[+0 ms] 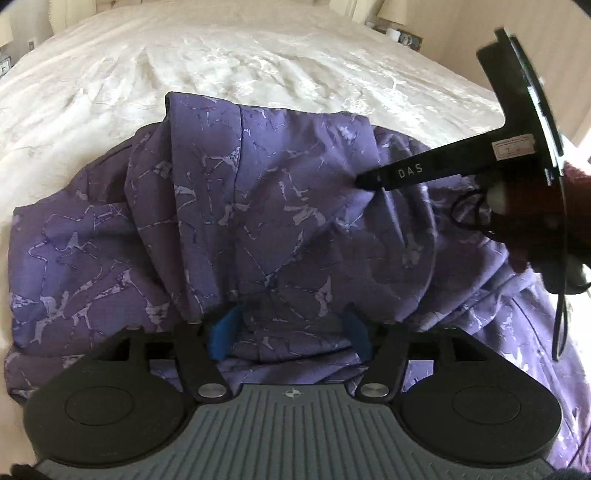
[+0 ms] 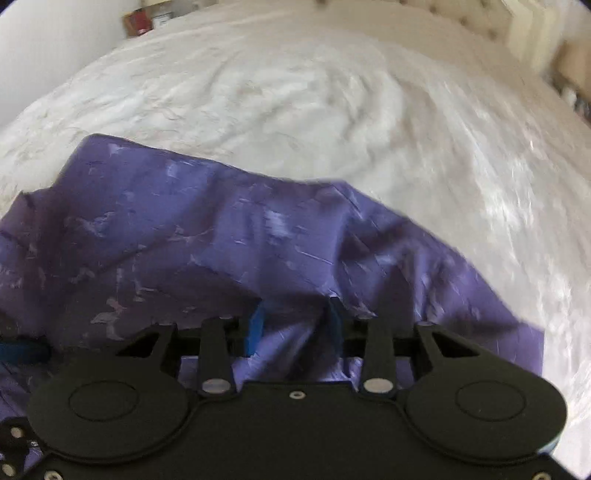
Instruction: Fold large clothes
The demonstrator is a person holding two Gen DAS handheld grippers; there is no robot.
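Observation:
A large purple garment point(image 1: 258, 206) with a pale marbled print lies bunched and partly folded on a white bed. My left gripper point(image 1: 289, 332) points down onto its near part. Its blue pads point(image 1: 221, 334) stand wide apart, and a loose hump of cloth lies between them without being pinched. In the right wrist view, which is blurred, my right gripper point(image 2: 295, 325) has a gathered fold of the garment point(image 2: 229, 236) squeezed between its blue pads point(image 2: 256, 328). From the left wrist view the right gripper point(image 1: 369, 181) reaches in from the upper right, its fingertips at the cloth.
The white bedspread point(image 1: 258, 66) stretches far beyond the garment. A tufted headboard point(image 2: 461, 18) stands at the far end. Bedside clutter point(image 1: 402, 35) sits off the bed's right edge, and a red box point(image 2: 138, 20) beyond the bed's far left corner. A hand point(image 1: 524, 221) holds the right gripper.

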